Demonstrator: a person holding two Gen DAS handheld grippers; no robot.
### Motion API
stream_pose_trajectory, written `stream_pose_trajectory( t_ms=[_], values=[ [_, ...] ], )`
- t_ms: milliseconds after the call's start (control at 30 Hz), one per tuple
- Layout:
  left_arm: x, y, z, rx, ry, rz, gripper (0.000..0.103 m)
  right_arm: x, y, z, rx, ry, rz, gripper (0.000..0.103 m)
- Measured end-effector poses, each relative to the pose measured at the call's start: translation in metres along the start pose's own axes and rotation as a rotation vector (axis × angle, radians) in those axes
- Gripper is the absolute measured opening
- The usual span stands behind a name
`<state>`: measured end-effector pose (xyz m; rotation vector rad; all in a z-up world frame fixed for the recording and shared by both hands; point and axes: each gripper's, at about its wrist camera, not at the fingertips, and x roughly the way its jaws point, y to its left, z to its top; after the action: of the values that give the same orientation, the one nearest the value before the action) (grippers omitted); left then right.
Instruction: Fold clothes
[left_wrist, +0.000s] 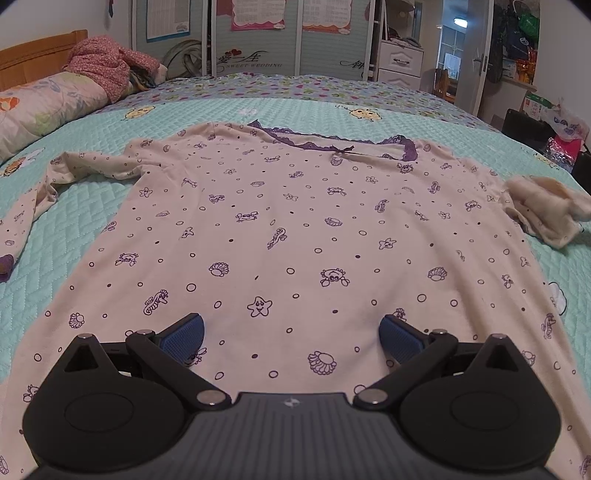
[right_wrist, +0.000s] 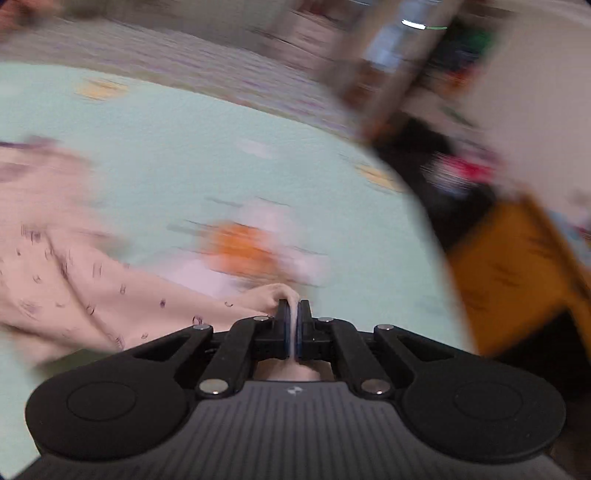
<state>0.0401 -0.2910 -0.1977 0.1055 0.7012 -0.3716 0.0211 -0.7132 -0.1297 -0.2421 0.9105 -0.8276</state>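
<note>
- Between the right gripper's (right_wrist: 294, 308) closed jaws sits a pinched fold of the pink pajama top (right_wrist: 74, 273).
- Left gripper (left_wrist: 291, 328) hovers wide apart above the top, gripping nothing.

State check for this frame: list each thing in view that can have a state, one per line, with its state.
Pyjama top: spread flat, front up, on the bed quilt.
Top's left sleeve: crumpled, unfolded.
Top's right sleeve: bunched, inside showing.
Left hand-held gripper: open, above the hem, holding nothing.
Right hand-held gripper: shut on a pinch of the top's fabric; view blurred.
Door: open.
</note>
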Motion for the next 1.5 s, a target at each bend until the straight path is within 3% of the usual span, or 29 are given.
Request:
stream_pose_trajectory(
  t_ms=[67, 133, 200, 333, 467, 633, 733, 967, 1067, 1200, 1333, 1367, 1400, 1433, 1500],
  values=[
    [0.0, 0.0, 0.0, 0.002, 0.0, 0.002, 0.103, 0.029, -0.011, -0.01, -0.048, 0.058, -0.155, 0.004],
    [0.0, 0.0, 0.0, 0.003, 0.001, 0.003, 0.103, 0.05, -0.015, -0.019, -0.116, 0.128, -0.21, 0.021],
    [0.0, -0.001, 0.0, 0.002, 0.001, 0.003, 0.103, 0.054, -0.019, -0.021, -0.114, 0.167, -0.172, 0.046],
    [0.0, 0.0, 0.0, 0.0, 0.0, 0.002, 0.103, 0.032, -0.032, -0.008, -0.042, 0.123, -0.064, 0.07],
    [0.0, -0.001, 0.0, -0.003, -0.002, 0.001, 0.103, 0.024, -0.05, 0.016, 0.144, 0.053, 0.082, 0.071],
    [0.0, 0.0, 0.0, -0.004, -0.004, 0.0, 0.103, 0.03, -0.007, 0.033, 0.055, -0.018, 0.307, 0.071],
    [0.0, 0.0, -0.001, -0.004, -0.005, -0.001, 0.103, 0.037, 0.021, 0.045, 0.037, -0.041, 0.353, 0.071],
    [0.001, 0.0, -0.001, -0.006, -0.009, -0.002, 0.103, 0.038, 0.067, 0.071, -0.032, -0.075, 0.596, 0.071],
    [0.001, 0.0, -0.001, -0.006, -0.01, -0.002, 0.103, 0.046, 0.087, 0.073, -0.061, -0.054, 0.6, 0.07],
    [0.001, 0.0, -0.002, -0.005, -0.012, -0.002, 0.103, 0.055, 0.086, 0.077, 0.086, -0.061, 0.678, 0.07],
    [0.001, 0.001, -0.002, -0.006, -0.014, -0.003, 0.103, 0.063, 0.104, 0.081, 0.05, -0.025, 0.718, 0.07],
    [0.001, 0.001, -0.002, -0.007, -0.014, -0.003, 0.103, 0.063, 0.106, 0.081, 0.047, -0.022, 0.718, 0.062],
    [0.001, 0.001, -0.002, -0.008, -0.015, -0.004, 0.103, 0.062, 0.104, 0.083, 0.065, -0.021, 0.728, 0.019],
    [0.001, 0.001, -0.002, -0.008, -0.015, -0.005, 0.103, 0.061, 0.098, 0.086, 0.109, -0.022, 0.751, 0.003],
    [0.0, 0.002, -0.002, -0.009, -0.016, -0.006, 0.103, 0.053, 0.083, 0.092, 0.201, -0.097, 0.751, 0.0]
  ],
)
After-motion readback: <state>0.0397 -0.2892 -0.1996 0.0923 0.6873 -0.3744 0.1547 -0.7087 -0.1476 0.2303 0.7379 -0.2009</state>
